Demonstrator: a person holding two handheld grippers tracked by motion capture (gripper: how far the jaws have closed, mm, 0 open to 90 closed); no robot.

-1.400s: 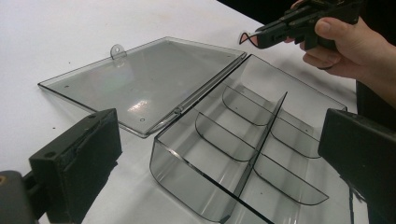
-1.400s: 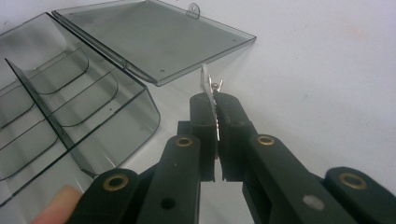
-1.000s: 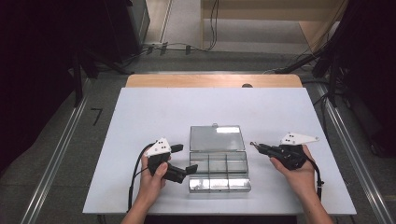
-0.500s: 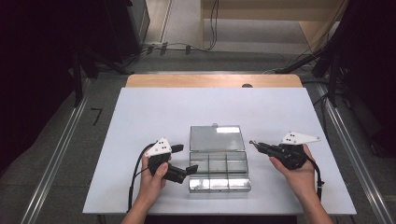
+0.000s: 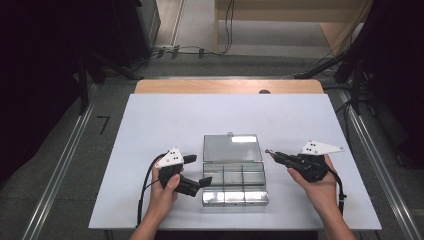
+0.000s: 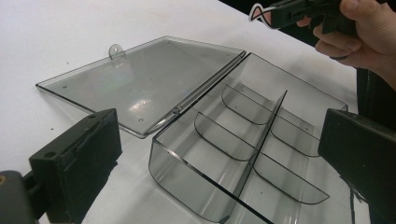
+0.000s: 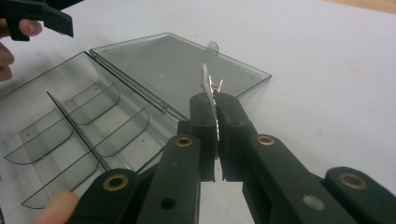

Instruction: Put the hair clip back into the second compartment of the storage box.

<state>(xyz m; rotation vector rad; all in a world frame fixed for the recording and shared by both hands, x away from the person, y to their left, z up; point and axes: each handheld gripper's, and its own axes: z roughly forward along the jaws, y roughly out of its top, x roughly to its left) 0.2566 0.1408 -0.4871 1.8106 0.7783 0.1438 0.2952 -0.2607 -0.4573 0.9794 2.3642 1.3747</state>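
A white table (image 5: 165,115) fills mid-frame, the clear compartment box (image 5: 233,176) lying open at lower centre, empty. Nothing has shifted in the last second: the left gripper (image 5: 192,172) waits with jaws spread at its left edge, the right gripper (image 5: 270,153) pinches a small white clip (image 7: 205,81), likely headed for a compartment

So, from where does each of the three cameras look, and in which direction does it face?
High view: above the table's near side, looking forward and down; both forearms, left gripper, right gripper.
Left gripper view: on that gripper, between its open jaws toward the clear box; the right hand beyond.
Right gripper view: along its shut jaws, which pinch a small toothed clip; left fingers beyond.
Shared: the box and its open lid.
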